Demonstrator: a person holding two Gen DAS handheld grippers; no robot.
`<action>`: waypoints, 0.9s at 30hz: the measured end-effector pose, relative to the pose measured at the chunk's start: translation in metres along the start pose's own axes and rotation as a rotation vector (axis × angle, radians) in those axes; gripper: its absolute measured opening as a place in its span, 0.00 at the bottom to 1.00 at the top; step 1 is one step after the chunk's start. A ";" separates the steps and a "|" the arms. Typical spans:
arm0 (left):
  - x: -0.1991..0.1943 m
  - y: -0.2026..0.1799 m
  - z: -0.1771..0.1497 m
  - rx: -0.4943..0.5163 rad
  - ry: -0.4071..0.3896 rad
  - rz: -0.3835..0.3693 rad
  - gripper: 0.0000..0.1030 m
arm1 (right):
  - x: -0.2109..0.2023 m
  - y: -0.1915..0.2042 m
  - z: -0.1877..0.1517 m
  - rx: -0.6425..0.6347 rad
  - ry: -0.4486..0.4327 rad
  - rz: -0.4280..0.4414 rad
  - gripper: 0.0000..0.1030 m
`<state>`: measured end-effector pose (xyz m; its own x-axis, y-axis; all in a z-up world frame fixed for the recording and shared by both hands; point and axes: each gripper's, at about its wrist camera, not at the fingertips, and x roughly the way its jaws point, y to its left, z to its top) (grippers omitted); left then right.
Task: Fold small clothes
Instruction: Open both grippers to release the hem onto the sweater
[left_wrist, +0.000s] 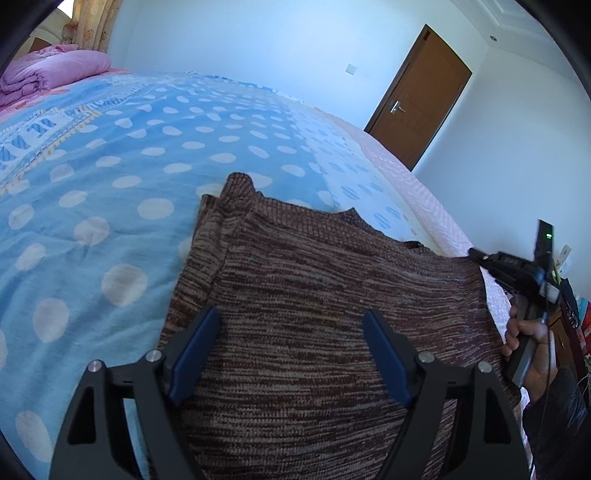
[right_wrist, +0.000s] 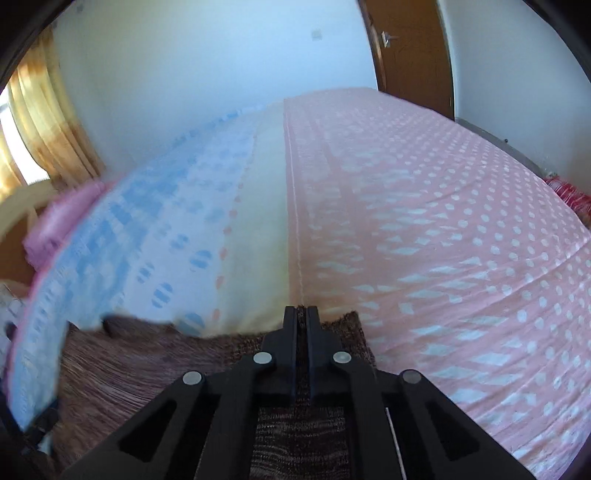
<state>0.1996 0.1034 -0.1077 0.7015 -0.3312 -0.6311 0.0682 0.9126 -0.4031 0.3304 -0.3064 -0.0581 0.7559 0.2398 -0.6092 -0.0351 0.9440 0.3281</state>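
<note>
White walls (left_wrist: 258, 48) close off a bedroom with a brown wooden door (left_wrist: 421, 96) at the back and a yellow patterned curtain (right_wrist: 48, 122) by the window. Most of both views is taken up by a bed whose blue sheet (left_wrist: 110, 177) carries pale dots, beside a pink cover (right_wrist: 443, 221) with small white marks. Printed letter-like shapes run along the sheet's border at the far left, too warped to read, and no brand or label can be made out anywhere. A folded pink quilt (left_wrist: 48, 70) lies at the head of the bed.

The task's garment, a brown knitted sweater (left_wrist: 314, 314), lies on the bed near its front edge, partly over the blue sheet, with one side doubled over into a thicker strip. The left gripper (left_wrist: 291, 354) hovers over the knit with its blue fingers (left_wrist: 192, 358) spread wide and nothing pinched between them. The right gripper (right_wrist: 301, 314), held by a hand (left_wrist: 524, 339) in a dark sleeve, is clamped tight on the sweater's edge, with brown fabric caught in the thin slit between its black fingers (right_wrist: 314, 347). The right wrist view is smeared at its left side.
</note>
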 end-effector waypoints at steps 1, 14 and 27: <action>0.000 0.000 0.000 -0.003 0.000 -0.005 0.82 | -0.011 -0.006 0.002 0.033 -0.026 0.011 0.10; 0.000 0.001 0.000 -0.007 -0.002 -0.009 0.82 | -0.033 0.014 -0.077 -0.225 0.142 -0.178 0.33; 0.008 -0.016 -0.001 0.087 0.024 0.110 0.83 | -0.101 0.072 -0.110 -0.144 0.040 -0.081 0.26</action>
<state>0.2034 0.0862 -0.1069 0.6910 -0.2326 -0.6844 0.0541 0.9608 -0.2719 0.1795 -0.2378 -0.0529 0.7336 0.1679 -0.6585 -0.0709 0.9826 0.1716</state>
